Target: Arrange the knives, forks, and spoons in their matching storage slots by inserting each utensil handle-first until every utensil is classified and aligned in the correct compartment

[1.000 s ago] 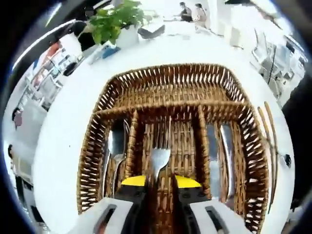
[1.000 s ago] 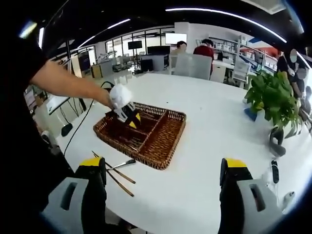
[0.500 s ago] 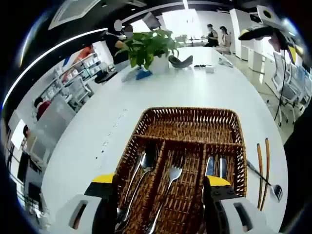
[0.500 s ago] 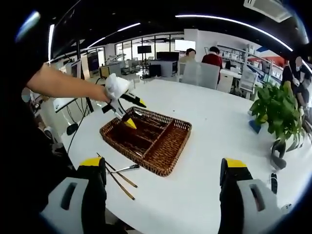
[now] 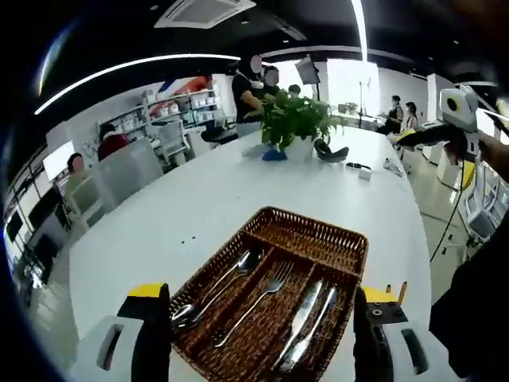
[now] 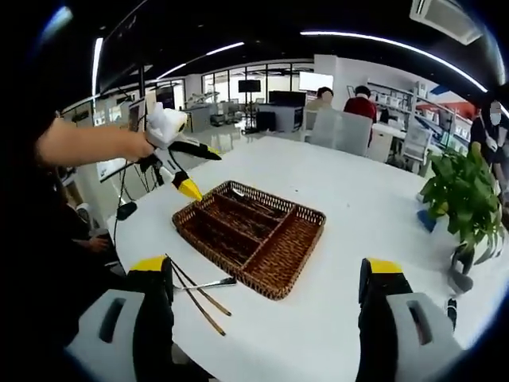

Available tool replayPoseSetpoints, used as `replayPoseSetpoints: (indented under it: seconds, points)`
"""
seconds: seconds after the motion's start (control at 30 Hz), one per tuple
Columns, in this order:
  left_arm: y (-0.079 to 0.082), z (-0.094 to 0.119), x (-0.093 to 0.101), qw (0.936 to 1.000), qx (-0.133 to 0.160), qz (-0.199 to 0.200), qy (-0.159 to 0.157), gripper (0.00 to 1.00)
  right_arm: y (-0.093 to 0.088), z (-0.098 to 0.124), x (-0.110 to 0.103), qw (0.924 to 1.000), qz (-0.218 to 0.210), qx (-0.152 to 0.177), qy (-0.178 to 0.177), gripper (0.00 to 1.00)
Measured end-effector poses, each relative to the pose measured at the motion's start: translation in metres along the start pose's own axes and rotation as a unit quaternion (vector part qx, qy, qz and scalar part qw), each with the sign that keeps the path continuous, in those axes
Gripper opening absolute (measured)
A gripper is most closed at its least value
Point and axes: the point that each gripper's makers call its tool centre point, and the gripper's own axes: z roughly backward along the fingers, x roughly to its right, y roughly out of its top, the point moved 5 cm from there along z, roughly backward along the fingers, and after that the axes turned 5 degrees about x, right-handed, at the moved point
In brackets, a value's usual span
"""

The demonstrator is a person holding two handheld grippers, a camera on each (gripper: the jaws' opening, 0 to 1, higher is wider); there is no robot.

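Left gripper [image 5: 254,334] was raised above wicker basket [image 5: 274,298], jaws wide, nothing held. Right gripper [image 6: 266,318] hung back near table edge, jaws wide too, empty.

Basket held spoons [image 5: 213,288] in one slot, fork [image 5: 253,300] in middle, knives [image 5: 306,325] in third. Loose utensil [image 6: 208,284] plus chopsticks [image 6: 199,295] lay on table [image 6: 350,231] just beside basket.

Likely next: grab loose utensil. Type unclear, head too small to tell. Advice: grip near head end, check type before choosing slot, slide in handle-first parallel to dividers.
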Motion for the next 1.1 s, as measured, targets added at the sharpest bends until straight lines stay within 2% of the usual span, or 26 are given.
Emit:
replayPoseSetpoints:
  seconds: [0.07,0.2,0.27,0.3,0.37,0.53,0.77,0.93,1.1]
  points:
    - [0.0,0.016,0.003,0.9995,0.022,0.021,0.013,1.0,0.003,-0.002,0.0,1.0,0.006,0.0,0.004,0.99]
    - [-0.007,0.043,0.01,0.9993,0.02,0.019,0.024,1.0,0.007,-0.002,0.001,0.9999,0.011,0.005,0.008,0.99]
    - [-0.014,0.067,0.007,0.9975,0.009,0.028,0.065,1.0,0.009,-0.002,0.0,0.9999,0.01,0.009,0.009,0.99]
    - [-0.013,0.074,0.008,0.9965,0.02,0.038,0.071,1.0,0.009,-0.001,0.0,0.9999,0.01,0.011,0.008,0.99]
    - [-0.013,0.091,0.013,0.9948,0.039,0.061,0.072,1.0,0.01,0.0,-0.001,0.9998,0.008,0.016,0.009,0.99]
    - [-0.027,0.125,0.025,0.995,0.032,0.054,0.078,1.0,0.003,0.001,-0.008,0.9997,0.013,0.012,0.016,0.99]
    - [-0.039,0.159,0.041,0.9935,0.038,0.056,0.091,1.0,0.001,0.004,-0.011,0.9996,0.008,0.017,0.02,0.99]
    - [-0.035,0.173,0.047,0.9922,0.046,0.061,0.098,1.0,0.01,0.011,-0.008,0.999,-0.018,0.034,0.02,0.99]
    - [-0.031,0.183,0.052,0.9913,0.059,0.055,0.104,1.0,0.007,0.012,0.0,0.9997,0.017,0.019,0.001,0.99]
